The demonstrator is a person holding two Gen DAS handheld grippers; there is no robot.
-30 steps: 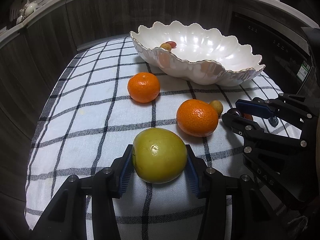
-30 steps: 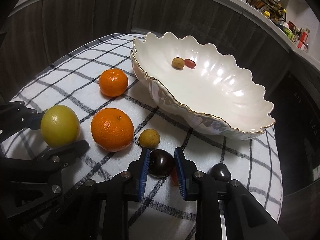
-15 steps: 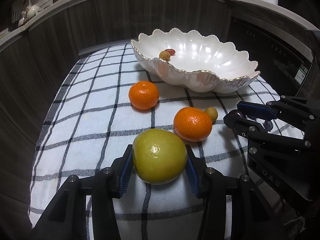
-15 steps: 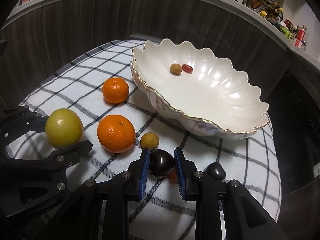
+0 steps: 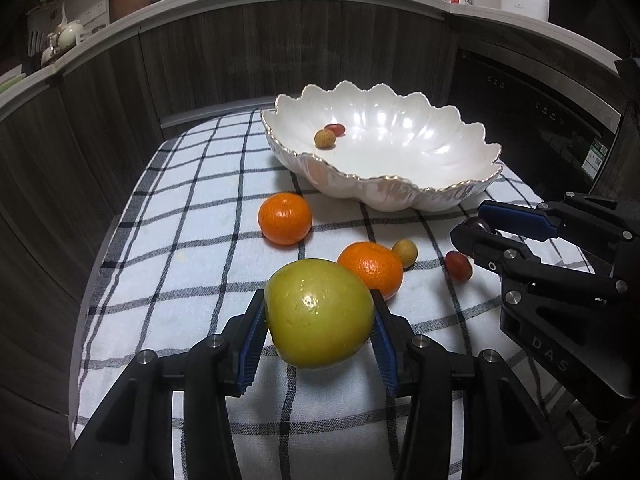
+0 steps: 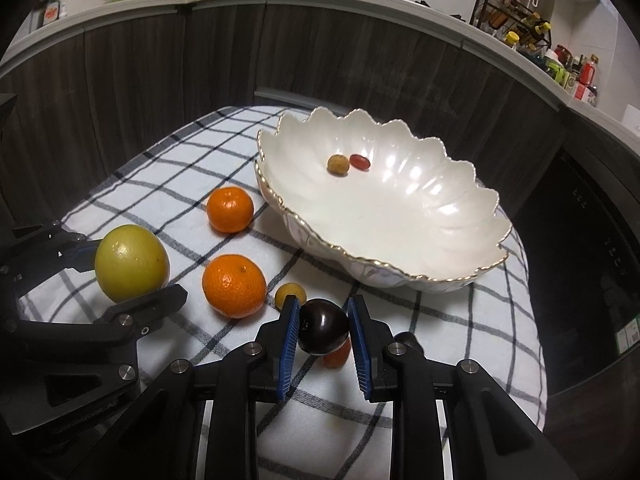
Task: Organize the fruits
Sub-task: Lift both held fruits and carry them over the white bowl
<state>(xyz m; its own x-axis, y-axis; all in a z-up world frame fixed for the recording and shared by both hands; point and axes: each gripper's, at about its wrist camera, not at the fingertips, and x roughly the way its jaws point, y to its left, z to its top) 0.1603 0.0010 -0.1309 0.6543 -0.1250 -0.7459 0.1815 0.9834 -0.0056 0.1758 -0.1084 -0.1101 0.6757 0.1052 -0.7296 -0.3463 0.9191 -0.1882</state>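
Note:
My left gripper (image 5: 319, 338) is shut on a large yellow-green fruit (image 5: 319, 313) and holds it above the checked cloth; it also shows in the right wrist view (image 6: 131, 257). My right gripper (image 6: 323, 332) is shut on a dark plum (image 6: 323, 331), lifted off the cloth. A white scalloped bowl (image 5: 460, 192) (image 6: 460, 276) stands at the back and holds a small brown fruit (image 6: 338, 165) and a red one (image 6: 359, 161). Two oranges (image 5: 285, 218) (image 5: 371, 267), a small yellow fruit (image 5: 405, 252) and a red fruit (image 5: 458, 265) lie on the cloth.
The checked cloth (image 5: 192, 216) covers a small table with edges dropping off left and right. Dark cabinets (image 5: 240, 60) curve behind it. Another small dark fruit (image 6: 407, 338) lies behind my right finger. The right gripper's body (image 5: 560, 280) stands to the right of the left one.
Both grippers have risen and pulled back from the table with their fruits. The red fruit under the plum now shows on the cloth.

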